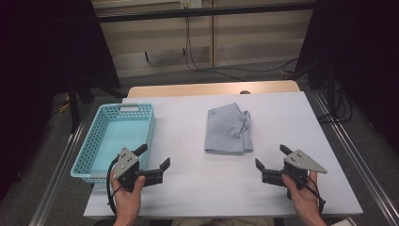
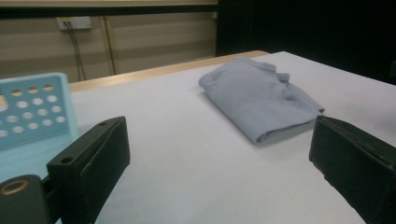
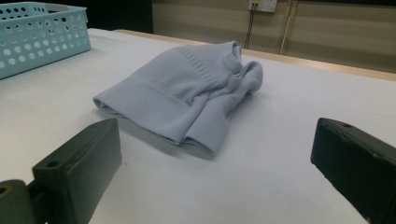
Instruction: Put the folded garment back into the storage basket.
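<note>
**Folded grey garment between two open grippers**

In the high view, a folded grey garment (image 1: 229, 129) is seen lying flat on the white table (image 1: 188, 188), its long axis running from the near edge toward the far edge, with bunched folds along its right side. A light-blue perforated plastic basket (image 1: 149, 129) is set at the table's left. The left gripper (image 1: 153, 164) and the right gripper (image 1: 270, 157) are held near the front edge, jaws spread wide, nothing grasped, each well apart from the garment.

In the left gripper view, the garment (image 2: 261, 95) is shown ahead and to the right, soft and smooth, a folded edge facing the camera; the basket wall (image 2: 32, 109) is dotted with round holes.

In the right gripper view, a fine knit texture and a ribbed band are visible on the garment (image 3: 187, 98).
</note>
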The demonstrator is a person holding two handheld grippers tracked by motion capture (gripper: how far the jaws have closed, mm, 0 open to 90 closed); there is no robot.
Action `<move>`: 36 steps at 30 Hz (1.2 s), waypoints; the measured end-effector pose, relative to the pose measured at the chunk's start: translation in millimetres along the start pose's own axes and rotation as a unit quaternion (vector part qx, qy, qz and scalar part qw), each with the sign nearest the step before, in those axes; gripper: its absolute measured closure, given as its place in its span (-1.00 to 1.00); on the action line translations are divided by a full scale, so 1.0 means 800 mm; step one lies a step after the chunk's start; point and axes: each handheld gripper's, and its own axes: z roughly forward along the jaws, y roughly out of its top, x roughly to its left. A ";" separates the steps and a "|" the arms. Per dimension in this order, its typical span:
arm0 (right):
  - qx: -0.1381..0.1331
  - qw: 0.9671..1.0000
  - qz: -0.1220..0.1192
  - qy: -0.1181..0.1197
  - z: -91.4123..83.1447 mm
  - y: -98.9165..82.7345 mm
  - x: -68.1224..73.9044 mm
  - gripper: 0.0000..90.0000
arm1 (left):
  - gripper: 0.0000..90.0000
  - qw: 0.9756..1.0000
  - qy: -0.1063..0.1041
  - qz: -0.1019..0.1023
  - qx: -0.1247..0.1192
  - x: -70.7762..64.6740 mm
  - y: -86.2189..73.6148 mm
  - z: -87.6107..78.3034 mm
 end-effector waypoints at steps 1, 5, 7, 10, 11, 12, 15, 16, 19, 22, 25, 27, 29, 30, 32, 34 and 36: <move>0.001 1.000 -0.001 0.001 0.001 0.000 0.002 -0.97 | -0.89 1.000 -0.001 0.010 0.002 0.000 0.001 0.003; 0.008 1.000 -0.012 0.001 0.006 0.000 0.007 -0.96 | -0.90 1.000 -0.022 0.008 0.016 -0.001 0.004 0.014; 0.012 1.000 -0.011 0.004 0.008 0.000 0.011 -0.95 | -0.90 0.999 -0.027 0.008 0.014 -0.003 0.005 0.018; 0.015 1.000 -0.005 0.017 0.011 0.001 0.013 -0.95 | -0.90 0.999 -0.047 0.002 0.020 -0.005 0.009 0.029; 0.015 1.000 -0.004 0.017 0.012 0.002 0.014 -0.95 | -0.90 0.999 -0.046 0.006 0.025 -0.004 0.011 0.033; 0.015 1.000 -0.006 0.016 0.012 0.002 0.014 -0.94 | -0.89 0.999 -0.045 0.010 0.028 -0.004 0.012 0.036; 0.016 1.000 -0.007 0.019 0.014 0.004 0.014 -0.94 | -0.88 0.998 -0.055 -0.002 0.024 -0.004 0.014 0.049; 0.018 1.000 -0.010 0.017 0.016 0.004 0.014 -0.94 | -0.87 0.998 -0.056 -0.002 0.027 -0.004 0.015 0.053; 0.023 0.999 -0.007 0.022 0.019 0.005 0.015 -0.94 | -0.87 0.997 -0.063 0.009 0.039 -0.006 0.018 0.065; 0.029 0.999 -0.006 0.021 0.024 0.007 0.016 -0.94 | -0.87 0.996 -0.068 0.014 0.047 -0.004 0.022 0.076; 0.035 0.999 -0.006 0.024 0.029 0.009 0.018 -0.94 | -0.89 0.996 -0.075 0.018 0.050 -0.005 0.026 0.086; 0.035 0.999 -0.009 0.029 0.030 0.011 0.021 -0.95 | -0.89 0.995 -0.078 0.022 0.050 -0.006 0.029 0.093; 0.032 0.999 -0.012 0.032 0.033 0.013 0.022 -0.95 | -0.90 0.995 -0.081 0.022 0.055 -0.005 0.032 0.097; 0.034 0.999 -0.013 0.029 0.034 0.014 0.023 -0.95 | -0.91 0.995 -0.089 0.012 0.051 -0.006 0.033 0.102; 0.036 0.999 -0.010 0.033 0.038 0.016 0.024 -0.95 | -0.91 0.994 -0.093 0.017 0.061 -0.005 0.035 0.109; 0.040 0.999 -0.008 0.036 0.041 0.018 0.025 -0.95 | -0.91 0.993 -0.099 0.017 0.064 -0.004 0.037 0.115; 0.042 0.998 -0.004 0.040 0.045 0.021 0.025 -0.95 | -0.91 0.993 -0.100 0.013 0.063 -0.002 0.039 0.121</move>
